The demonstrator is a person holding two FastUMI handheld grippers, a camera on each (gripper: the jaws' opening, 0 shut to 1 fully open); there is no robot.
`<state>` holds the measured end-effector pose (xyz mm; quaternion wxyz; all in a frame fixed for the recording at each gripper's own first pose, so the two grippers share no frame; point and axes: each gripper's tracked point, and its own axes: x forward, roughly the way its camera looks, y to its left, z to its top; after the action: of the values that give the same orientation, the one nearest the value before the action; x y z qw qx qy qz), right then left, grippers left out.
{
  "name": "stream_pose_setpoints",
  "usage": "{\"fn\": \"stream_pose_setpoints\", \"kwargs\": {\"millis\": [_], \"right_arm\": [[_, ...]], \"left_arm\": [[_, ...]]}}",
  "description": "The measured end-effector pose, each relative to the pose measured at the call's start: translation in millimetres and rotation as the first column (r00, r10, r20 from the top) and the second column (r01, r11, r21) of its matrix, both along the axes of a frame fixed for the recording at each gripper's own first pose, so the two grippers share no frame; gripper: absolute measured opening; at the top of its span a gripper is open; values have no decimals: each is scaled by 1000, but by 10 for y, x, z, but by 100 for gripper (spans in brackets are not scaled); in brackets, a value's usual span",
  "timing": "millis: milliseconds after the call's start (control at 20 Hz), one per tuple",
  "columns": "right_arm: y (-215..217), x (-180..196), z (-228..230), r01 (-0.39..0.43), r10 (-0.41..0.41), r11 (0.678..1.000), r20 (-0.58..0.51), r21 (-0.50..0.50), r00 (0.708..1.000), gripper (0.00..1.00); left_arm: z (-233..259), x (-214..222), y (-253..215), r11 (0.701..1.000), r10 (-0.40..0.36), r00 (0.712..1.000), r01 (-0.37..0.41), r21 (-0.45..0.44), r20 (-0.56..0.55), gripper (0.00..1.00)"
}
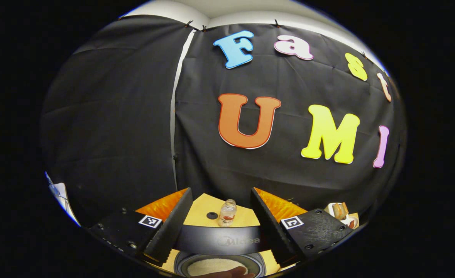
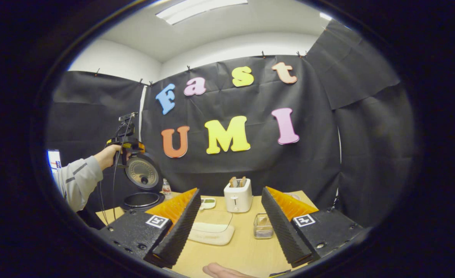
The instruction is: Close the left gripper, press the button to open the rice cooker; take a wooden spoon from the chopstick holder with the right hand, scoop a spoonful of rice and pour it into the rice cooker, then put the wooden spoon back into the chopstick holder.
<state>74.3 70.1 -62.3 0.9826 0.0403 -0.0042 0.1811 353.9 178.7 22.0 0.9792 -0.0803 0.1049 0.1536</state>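
Observation:
In the right gripper view the rice cooker (image 2: 141, 200) stands at the table's back left with its lid (image 2: 142, 172) swung up. A hand holds my left gripper (image 2: 126, 143) just above that lid. My left gripper (image 1: 221, 191) is open; below it lie the dark lid (image 1: 219, 239) and the pot (image 1: 216, 266) with whitish contents. My right gripper (image 2: 231, 191) is open and holds nothing, low over the table. A wire chopstick holder (image 2: 263, 226) stands between its fingers, contents unclear. A white tray of rice (image 2: 212, 233) lies to its left.
A white toaster (image 2: 237, 197) with bread stands mid-table, with a small green-rimmed dish (image 2: 208, 202) beside it. A small bottle (image 1: 227, 212) stands behind the cooker. A grey sleeve (image 2: 76, 179) reaches in from the left. A rounded pinkish shape (image 2: 221, 271) sits at the bottom edge.

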Motion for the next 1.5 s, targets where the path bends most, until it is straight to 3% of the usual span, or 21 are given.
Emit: {"fn": "stream_pose_setpoints", "kwargs": {"millis": [100, 400, 600, 650, 700, 800, 1000, 1050, 1450, 1500], "right_arm": [[1, 1, 10, 11, -11, 1000, 2, 1, 1000, 96], [156, -214, 0, -32, 33, 999, -18, 22, 999, 100], [242, -331, -61, -45, 47, 998, -58, 46, 997, 100], [254, -376, -71, -46, 49, 998, -63, 45, 997, 96], [267, -415, -80, -49, 51, 998, -65, 43, 997, 100], [296, -487, -99, -55, 57, 998, -68, 34, 996, 96], [338, -649, -144, -68, 70, 997, -61, 38, 996, 96], [344, -683, -178, -68, 71, 997, -67, 39, 995, 100], [356, -883, -234, -51, 53, 998, -62, 36, 997, 100], [366, -890, -248, -52, 54, 998, -67, 37, 996, 96]], "left_arm": [[-13, -60, -36, 1000, 2, 1000, -2, -7, -20, 97], [-154, -374, -239, 999, -43, 998, 43, 7, -34, 97], [-536, -636, -493, 995, -98, 990, 98, -2, -103, 96], [-647, -717, -542, 995, -102, 988, 103, 4, -119, 96], [-736, -763, -563, 994, -103, 986, 106, 14, -130, 96], [-942, -901, -653, 992, -120, 979, 124, 14, -165, 96], [-1285, -1127, -753, 991, -134, 967, 133, -21, -218, 96], [-1313, -1156, -756, 991, -134, 967, 132, -27, -217, 96], [-1452, -1395, -808, 992, -122, 959, 121, -20, -254, 97], [-1511, -1435, -831, 992, -126, 956, 125, -24, -266, 98]]}}
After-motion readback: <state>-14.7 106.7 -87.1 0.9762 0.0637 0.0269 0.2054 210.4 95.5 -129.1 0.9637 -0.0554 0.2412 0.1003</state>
